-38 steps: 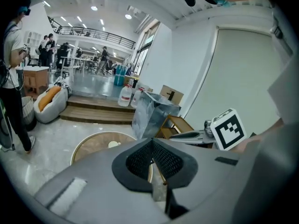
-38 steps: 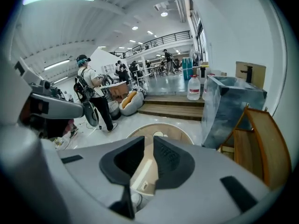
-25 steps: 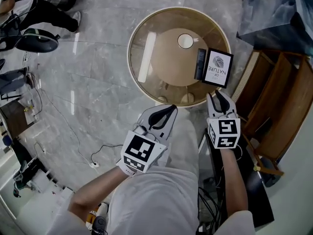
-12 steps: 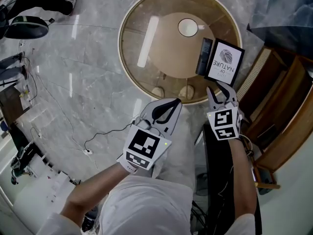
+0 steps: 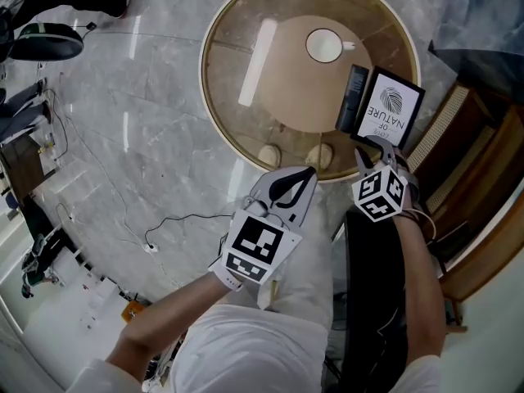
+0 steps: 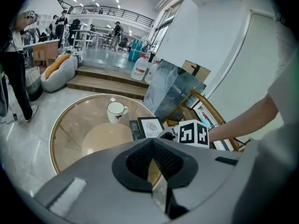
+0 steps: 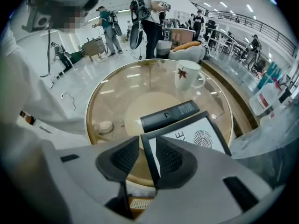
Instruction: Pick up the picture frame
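Large open-plan lab hall, mezzanine railing (image 6: 112,11), workbenches (image 7: 180,34), people (image 7: 147,13) wearing rigs

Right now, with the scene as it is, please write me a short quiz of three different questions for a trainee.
1. True or false: the white mug stands on the floor beside the glass table.
2. Which thing lies next to the picture frame? A) a black bar-shaped device B) a spoon C) a book
3. What is between the jaws of the right gripper?
Key: 1 false, it stands on the table. 2 A. 3 The frame's edge; the jaws have just been opening and stand apart, not pressing it.
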Demonstrator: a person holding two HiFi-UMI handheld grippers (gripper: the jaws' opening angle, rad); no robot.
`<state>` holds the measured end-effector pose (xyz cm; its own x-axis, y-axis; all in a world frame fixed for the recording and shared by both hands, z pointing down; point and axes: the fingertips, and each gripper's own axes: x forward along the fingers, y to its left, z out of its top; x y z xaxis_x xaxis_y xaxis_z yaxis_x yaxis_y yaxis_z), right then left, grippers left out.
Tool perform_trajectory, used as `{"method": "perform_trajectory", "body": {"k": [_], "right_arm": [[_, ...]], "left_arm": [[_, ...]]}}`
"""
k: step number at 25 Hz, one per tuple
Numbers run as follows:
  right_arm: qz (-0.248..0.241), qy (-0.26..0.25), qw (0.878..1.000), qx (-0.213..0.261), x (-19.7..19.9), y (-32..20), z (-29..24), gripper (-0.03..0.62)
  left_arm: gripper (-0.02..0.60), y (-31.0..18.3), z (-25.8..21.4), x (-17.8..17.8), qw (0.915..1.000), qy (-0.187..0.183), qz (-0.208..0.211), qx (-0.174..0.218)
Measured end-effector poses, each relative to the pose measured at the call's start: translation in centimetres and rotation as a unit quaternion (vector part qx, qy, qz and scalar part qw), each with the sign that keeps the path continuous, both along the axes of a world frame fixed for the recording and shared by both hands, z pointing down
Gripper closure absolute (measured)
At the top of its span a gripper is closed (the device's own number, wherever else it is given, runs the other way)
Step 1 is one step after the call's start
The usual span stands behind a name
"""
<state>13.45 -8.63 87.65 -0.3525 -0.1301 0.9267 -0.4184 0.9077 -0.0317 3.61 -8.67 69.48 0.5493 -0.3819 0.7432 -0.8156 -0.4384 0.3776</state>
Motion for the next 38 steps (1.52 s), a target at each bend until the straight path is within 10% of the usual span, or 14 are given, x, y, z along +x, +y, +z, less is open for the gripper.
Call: {"method": "perform_trajectory", "body": {"k": [19,38], "right_arm": [[-0.129,0.091,0.986,0.046,-0.1,0.7,5.9,0.519],[0.062,0.004,0.998,0.026,-2.6,1.7,-2.1,0.537]], "left_arm": [[0.578,0.6,0.3,-0.3,1.0,-0.007,0.003,-0.003],[0.578,1.3,-4.3,-4.1,0.9995,-0.013,0.006,0.028]]}}
